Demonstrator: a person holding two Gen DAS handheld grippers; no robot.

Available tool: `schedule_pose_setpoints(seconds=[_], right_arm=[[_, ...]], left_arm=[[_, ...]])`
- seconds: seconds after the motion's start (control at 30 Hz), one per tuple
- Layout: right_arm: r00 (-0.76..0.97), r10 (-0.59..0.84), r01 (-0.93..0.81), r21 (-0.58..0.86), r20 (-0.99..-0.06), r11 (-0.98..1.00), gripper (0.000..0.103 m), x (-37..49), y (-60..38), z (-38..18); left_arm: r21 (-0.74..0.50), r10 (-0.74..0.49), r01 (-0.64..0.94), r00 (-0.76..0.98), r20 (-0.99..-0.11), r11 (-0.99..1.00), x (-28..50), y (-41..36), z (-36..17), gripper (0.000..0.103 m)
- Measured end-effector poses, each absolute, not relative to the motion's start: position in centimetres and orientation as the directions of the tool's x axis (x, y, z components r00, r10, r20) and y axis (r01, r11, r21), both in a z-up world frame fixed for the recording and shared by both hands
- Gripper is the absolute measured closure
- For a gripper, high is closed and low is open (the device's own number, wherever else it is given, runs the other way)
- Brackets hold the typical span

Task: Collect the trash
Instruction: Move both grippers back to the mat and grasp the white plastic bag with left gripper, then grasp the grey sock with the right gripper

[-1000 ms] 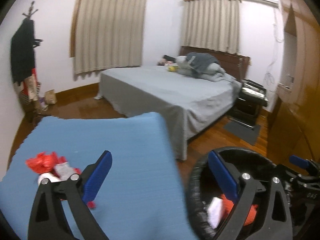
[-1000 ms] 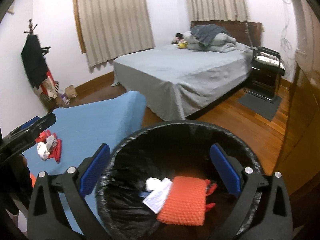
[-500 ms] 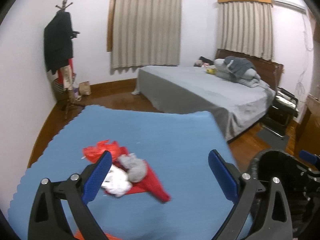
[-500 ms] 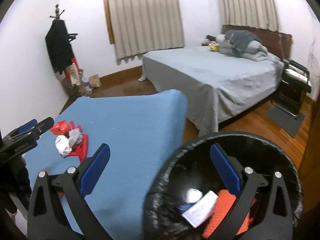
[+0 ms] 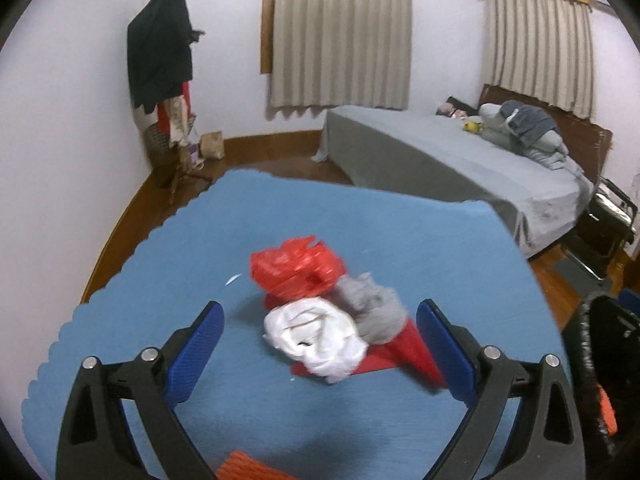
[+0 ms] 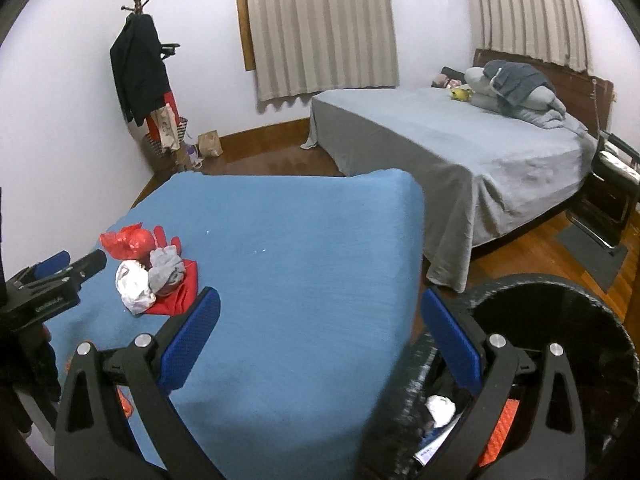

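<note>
A trash pile lies on the blue mat: a crumpled red plastic bag, a white wad, a grey wad and a flat red piece. My left gripper is open and empty, its jaws either side of the pile. The pile also shows in the right wrist view, with the left gripper beside it. My right gripper is open and empty, over the mat's right edge. A black-lined bin at lower right holds white and orange trash.
An orange item lies at the mat's near edge. A grey bed stands beyond the mat. A coat rack is in the far left corner. A dark stand sits right of the bed on wooden floor.
Both grippers swung left from the bin towards the mat. The left gripper now frames the trash pile closely. The bin has shifted to the right edge of both views.
</note>
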State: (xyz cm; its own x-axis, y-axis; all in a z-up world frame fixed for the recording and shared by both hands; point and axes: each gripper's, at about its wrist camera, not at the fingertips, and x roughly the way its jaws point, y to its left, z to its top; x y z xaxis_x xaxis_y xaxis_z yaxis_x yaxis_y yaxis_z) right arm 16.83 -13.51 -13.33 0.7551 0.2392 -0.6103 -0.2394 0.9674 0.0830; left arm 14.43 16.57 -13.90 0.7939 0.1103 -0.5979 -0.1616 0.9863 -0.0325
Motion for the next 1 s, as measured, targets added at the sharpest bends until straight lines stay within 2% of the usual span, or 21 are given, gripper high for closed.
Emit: schedule_pose_setpoints(seconds=[0.57, 0.6, 0.67, 0.73, 0.83, 1.0], right_arm=[[0.715, 0.263, -0.280, 0.079, -0.648, 0.957, 0.006, 19.2, -10.6, -15.6], [0.714, 0.265, -0.282, 0.080, -0.648, 0.956, 0.006, 19.3, -10.5, -15.6], [0.712, 0.267, -0.285, 0.080, -0.649, 0.955, 0.006, 19.3, -10.3, -15.7], [0.710, 0.268, -0.288, 0.078, -0.651, 0.954, 0.006, 19.5, -10.1, -15.8], [0.708, 0.268, -0.290, 0.077, -0.653, 0.954, 0.006, 19.4, -9.8, -15.8], [0.709, 0.273, -0.296, 0.076, -0.650, 0.952, 0.006, 19.3, -9.6, -15.6]], left_arm=[[-0.062, 0.072, -0.164, 0.698, -0.712, 0.984, 18.4, 18.7, -19.1, 0.016], [-0.059, 0.071, -0.163, 0.692, -0.718, 0.985, 18.5, 18.7, -19.2, 0.018], [-0.070, 0.054, -0.153, 0.682, -0.729, 0.986, 18.8, 18.7, -19.4, 0.029], [-0.086, 0.035, -0.145, 0.677, -0.735, 0.986, 19.0, 18.9, -19.6, 0.043], [-0.095, 0.022, -0.133, 0.687, -0.727, 0.987, 18.7, 18.9, -19.5, 0.053], [-0.104, 0.018, -0.127, 0.711, -0.703, 0.986, 18.0, 18.8, -18.3, 0.054]])
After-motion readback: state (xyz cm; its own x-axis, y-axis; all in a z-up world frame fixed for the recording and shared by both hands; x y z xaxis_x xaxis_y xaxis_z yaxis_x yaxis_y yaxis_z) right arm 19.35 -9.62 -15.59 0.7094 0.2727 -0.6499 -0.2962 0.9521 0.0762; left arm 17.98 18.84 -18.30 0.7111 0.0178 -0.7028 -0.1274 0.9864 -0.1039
